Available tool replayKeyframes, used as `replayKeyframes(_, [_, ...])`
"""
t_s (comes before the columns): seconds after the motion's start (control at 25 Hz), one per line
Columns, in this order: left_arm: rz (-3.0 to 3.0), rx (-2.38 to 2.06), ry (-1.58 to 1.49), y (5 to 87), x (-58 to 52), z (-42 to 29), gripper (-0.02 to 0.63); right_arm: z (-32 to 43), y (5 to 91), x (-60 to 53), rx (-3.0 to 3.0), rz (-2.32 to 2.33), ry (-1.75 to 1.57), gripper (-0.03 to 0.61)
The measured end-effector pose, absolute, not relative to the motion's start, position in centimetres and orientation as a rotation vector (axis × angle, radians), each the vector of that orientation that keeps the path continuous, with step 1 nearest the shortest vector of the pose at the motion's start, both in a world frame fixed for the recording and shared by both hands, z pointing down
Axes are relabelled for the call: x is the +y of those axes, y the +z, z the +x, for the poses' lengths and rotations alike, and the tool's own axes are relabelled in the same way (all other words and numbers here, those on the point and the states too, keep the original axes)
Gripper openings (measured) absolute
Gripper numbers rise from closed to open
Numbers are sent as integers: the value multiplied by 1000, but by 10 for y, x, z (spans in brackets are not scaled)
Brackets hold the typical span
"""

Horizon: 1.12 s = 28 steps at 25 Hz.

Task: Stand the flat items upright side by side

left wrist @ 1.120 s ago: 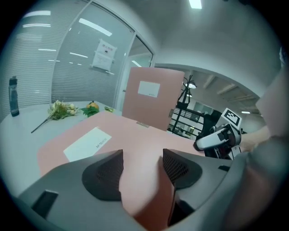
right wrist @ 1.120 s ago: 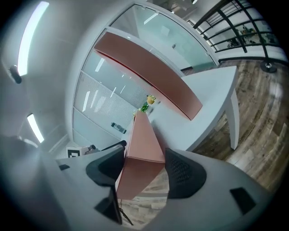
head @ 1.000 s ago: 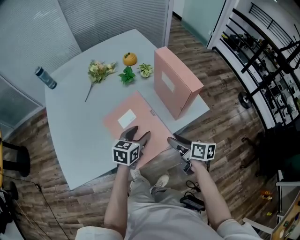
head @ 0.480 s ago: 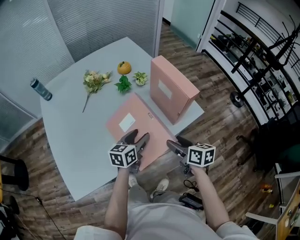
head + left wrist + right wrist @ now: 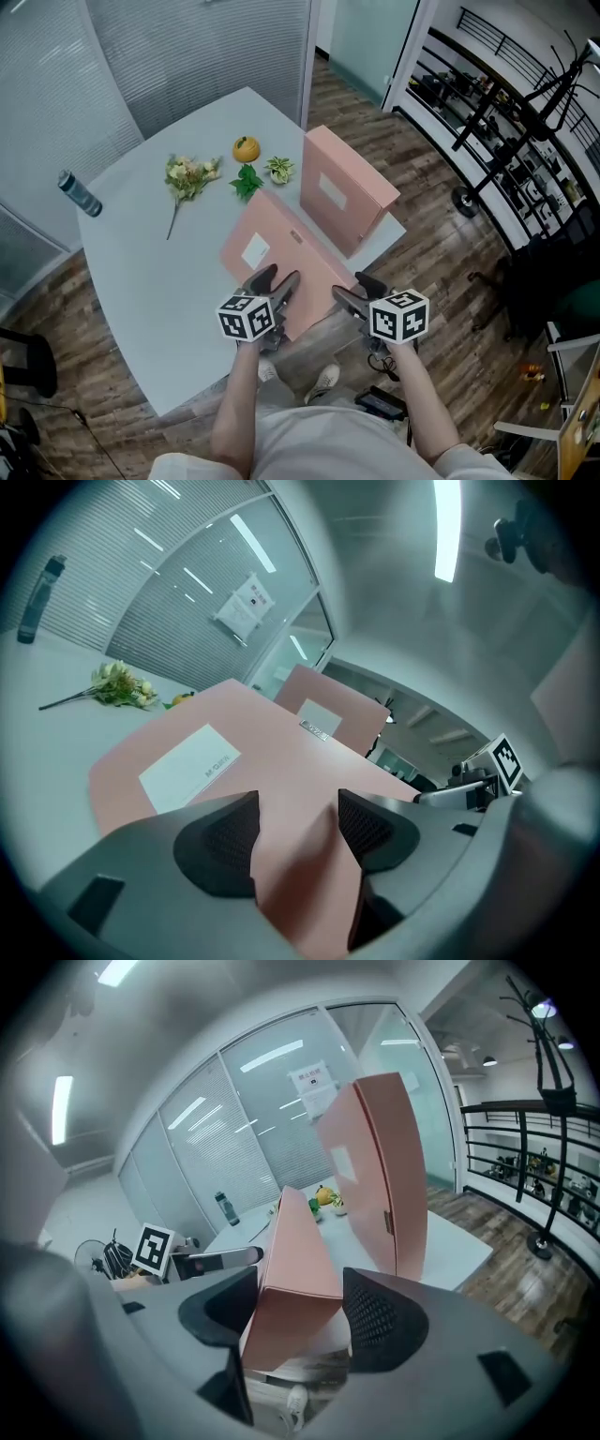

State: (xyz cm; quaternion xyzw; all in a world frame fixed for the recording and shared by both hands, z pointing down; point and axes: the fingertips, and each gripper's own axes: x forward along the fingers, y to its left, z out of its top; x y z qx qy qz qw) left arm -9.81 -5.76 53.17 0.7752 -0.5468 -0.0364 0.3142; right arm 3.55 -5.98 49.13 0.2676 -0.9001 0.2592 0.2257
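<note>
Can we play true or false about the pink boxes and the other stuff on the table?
1. One pink box stands upright on the table. True.
2. Only one claw grips the other pink box. False: the left claw and the right claw are both shut on its near edge.
3. A bunch of flowers lies on the table. True.
4. The orange sits right next to the bottle. False: the orange is by the green leaves, and the bottle lies far off at the table's left edge.
</note>
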Motion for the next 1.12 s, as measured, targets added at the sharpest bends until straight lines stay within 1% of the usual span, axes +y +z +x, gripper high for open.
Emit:
replayKeyframes(0.44, [2085, -1403, -159, 522, -60, -107, 269, 18, 466, -54, -2437, 746, 418, 301])
replayKeyframes(0.8, [2111, -1359, -187, 519, -59, -108, 268, 12, 457, -47, -2373, 773, 277, 301])
replayKeyframes(1.12, [2100, -1300, -270, 522, -62, -110, 270, 6, 454, -42, -2319, 811, 188, 301])
